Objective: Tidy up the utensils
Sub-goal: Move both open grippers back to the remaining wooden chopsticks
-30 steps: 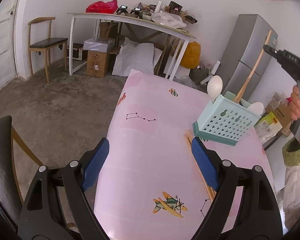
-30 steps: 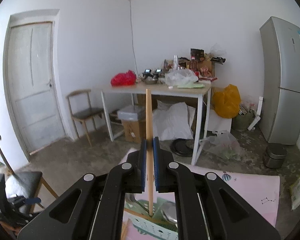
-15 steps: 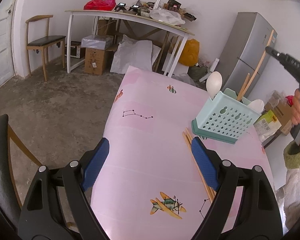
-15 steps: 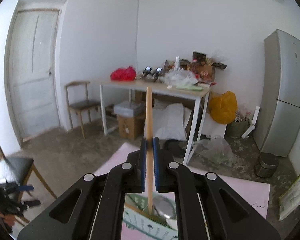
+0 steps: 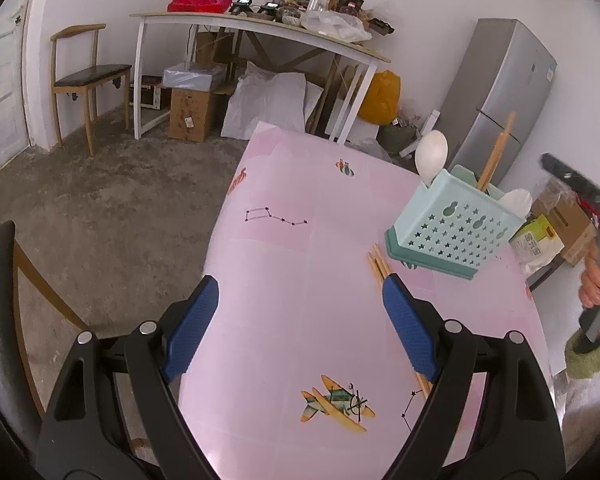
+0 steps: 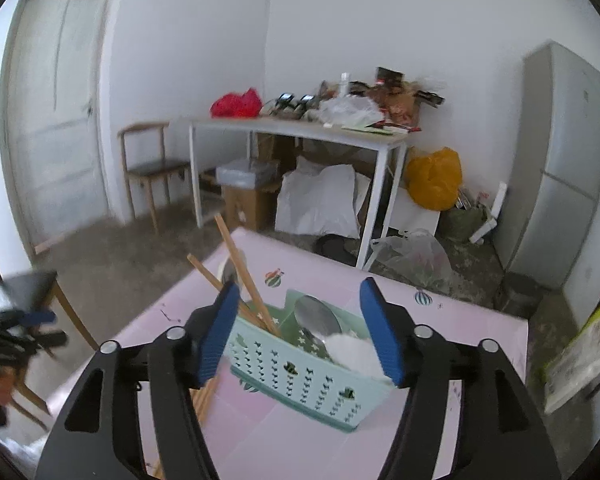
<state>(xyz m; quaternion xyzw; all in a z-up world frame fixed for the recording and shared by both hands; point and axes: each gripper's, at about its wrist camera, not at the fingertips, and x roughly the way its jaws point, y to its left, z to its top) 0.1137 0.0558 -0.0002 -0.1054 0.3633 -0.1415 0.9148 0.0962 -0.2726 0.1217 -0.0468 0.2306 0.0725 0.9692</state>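
Observation:
A teal perforated utensil basket [image 6: 300,368] stands on the pink table [image 5: 300,200]. In it lean two wooden chopsticks [image 6: 240,268], a metal spoon [image 6: 320,316] and white spoons [image 6: 352,352]. My right gripper [image 6: 300,292] hovers just above and in front of the basket. Its jaws are opening and nothing sits between the pads. More chopsticks [image 5: 380,268] lie flat on the table beside the basket [image 5: 456,228], right by the right fingertip of my left gripper [image 5: 300,292]. That gripper is open and empty, low over the table.
A hand [image 5: 596,280] holds the right gripper at the table's right edge. Food packets [image 5: 536,240] sit beyond that edge. A dark chair [image 5: 4,280] stands by the left edge. A cluttered white table [image 6: 300,132], a wooden chair [image 6: 152,168] and a grey fridge [image 6: 560,168] line the walls.
The right gripper has let go of the chopstick, which now leans in the basket beside another. The gripper has sunk toward the basket. The left gripper has barely moved.

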